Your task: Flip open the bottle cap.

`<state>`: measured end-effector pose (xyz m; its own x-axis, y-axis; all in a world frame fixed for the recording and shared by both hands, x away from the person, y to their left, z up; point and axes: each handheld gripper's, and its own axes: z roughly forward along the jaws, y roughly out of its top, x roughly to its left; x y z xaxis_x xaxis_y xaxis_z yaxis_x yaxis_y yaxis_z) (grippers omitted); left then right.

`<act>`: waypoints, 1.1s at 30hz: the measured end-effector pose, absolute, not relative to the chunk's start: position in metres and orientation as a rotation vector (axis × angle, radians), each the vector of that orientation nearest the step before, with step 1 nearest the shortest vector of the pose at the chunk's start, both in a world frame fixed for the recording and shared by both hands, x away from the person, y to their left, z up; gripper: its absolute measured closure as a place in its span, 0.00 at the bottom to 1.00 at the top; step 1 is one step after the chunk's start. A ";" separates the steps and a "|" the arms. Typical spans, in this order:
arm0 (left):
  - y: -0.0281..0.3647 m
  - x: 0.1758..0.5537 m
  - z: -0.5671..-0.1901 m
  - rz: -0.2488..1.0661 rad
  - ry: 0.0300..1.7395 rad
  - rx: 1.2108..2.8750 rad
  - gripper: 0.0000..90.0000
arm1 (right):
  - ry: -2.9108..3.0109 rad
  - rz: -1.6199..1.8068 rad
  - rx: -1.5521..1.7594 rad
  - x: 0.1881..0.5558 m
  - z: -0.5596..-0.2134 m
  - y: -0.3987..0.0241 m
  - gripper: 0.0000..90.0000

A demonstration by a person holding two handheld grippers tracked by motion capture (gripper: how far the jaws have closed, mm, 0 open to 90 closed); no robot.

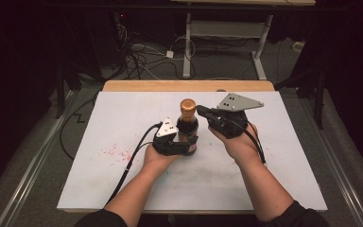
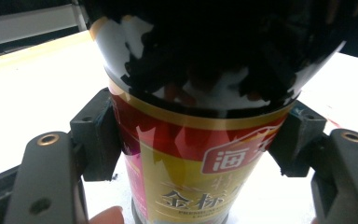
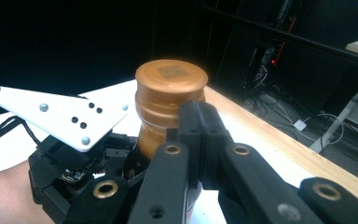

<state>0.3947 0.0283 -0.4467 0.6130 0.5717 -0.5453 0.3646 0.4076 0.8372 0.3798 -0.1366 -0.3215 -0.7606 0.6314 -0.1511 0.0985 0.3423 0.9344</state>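
A dark sauce bottle (image 1: pixel 187 125) with a copper-coloured cap (image 1: pixel 187 106) stands upright on the white board (image 1: pixel 274 142). My left gripper (image 1: pixel 183 144) is shut on its lower body. In the left gripper view both pads (image 2: pixel 98 135) press the red and gold label of the bottle (image 2: pixel 191 158). My right gripper (image 1: pixel 201 111) comes in from the right, its jaws shut together with nothing between them. In the right gripper view its tip (image 3: pixel 200 135) sits at the bottle's neck, just under the cap (image 3: pixel 170 81). The left gripper's plate (image 3: pixel 56 114) is at the left of that view.
Faint red stains (image 1: pixel 116 152) mark the board left of the bottle. The wooden table edge (image 1: pixel 189 85) runs along the back. Beyond it, cables (image 1: pixel 137 54) lie on the floor near a desk's white legs (image 1: pixel 187 47).
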 end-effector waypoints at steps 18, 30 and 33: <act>0.027 0.394 -0.447 0.165 0.962 1.183 0.32 | 2.139 1.376 0.624 0.380 -0.317 -0.132 1.00; 0.074 0.400 -0.447 0.407 0.676 1.897 0.33 | 2.154 1.345 0.636 0.380 -0.313 -0.130 1.00; 0.073 0.400 -0.447 0.412 0.678 1.902 0.33 | 2.157 1.336 0.635 0.379 -0.312 -0.129 1.00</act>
<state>0.4003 0.0730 -0.4467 0.7823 0.6226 -0.0188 0.2699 -0.3116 0.9111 0.3793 -0.1290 -0.3122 -0.7550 0.6297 -0.1829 0.1167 0.4035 0.9075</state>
